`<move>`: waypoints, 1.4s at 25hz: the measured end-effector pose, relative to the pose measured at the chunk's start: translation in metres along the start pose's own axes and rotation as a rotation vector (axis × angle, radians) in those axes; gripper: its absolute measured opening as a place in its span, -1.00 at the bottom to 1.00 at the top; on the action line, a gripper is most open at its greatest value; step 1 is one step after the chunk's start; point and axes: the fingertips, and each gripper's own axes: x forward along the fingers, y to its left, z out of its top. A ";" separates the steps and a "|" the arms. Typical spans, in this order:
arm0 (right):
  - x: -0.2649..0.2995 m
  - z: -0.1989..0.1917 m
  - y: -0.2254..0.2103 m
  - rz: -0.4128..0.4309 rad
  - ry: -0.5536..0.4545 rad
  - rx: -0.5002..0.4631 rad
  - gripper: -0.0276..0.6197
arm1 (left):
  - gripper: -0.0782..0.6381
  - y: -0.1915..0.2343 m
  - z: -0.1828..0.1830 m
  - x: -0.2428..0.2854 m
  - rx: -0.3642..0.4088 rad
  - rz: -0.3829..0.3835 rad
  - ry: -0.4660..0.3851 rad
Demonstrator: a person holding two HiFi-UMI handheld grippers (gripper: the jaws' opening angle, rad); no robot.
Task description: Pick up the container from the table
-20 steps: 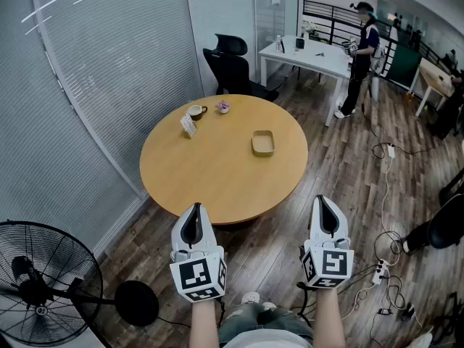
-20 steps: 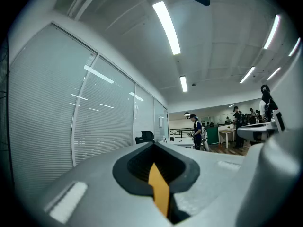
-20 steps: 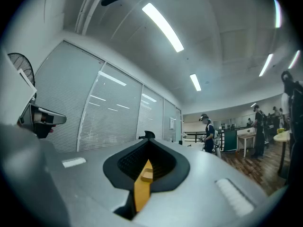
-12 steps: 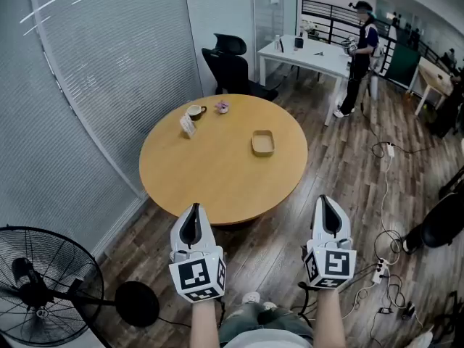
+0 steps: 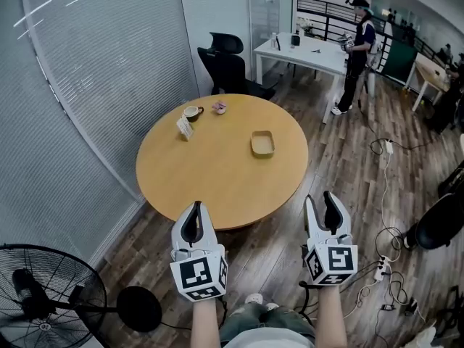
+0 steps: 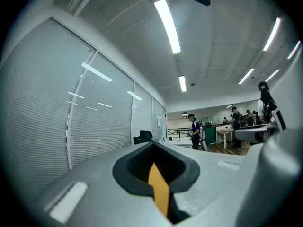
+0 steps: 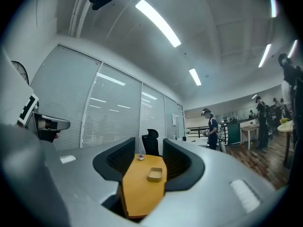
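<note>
This looked like the approach step. The right gripper (image 5: 321, 196) stood open and empty, and the left gripper (image 5: 194, 206) was closed on nothing. The container (image 5: 262, 143) lay on the worktop (image 5: 210, 176), well ahead of the right gripper and slightly leftward. Reaching it called for a long forward carry.

Head view looks steeply down; both gripper views look level, from nearby, at the round table (image 5: 217, 172) all share.
</note>
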 end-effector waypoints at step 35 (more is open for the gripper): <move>0.229 -0.037 -0.046 0.180 0.040 -0.021 0.60 | -0.78 0.012 -0.033 0.202 0.009 0.113 0.061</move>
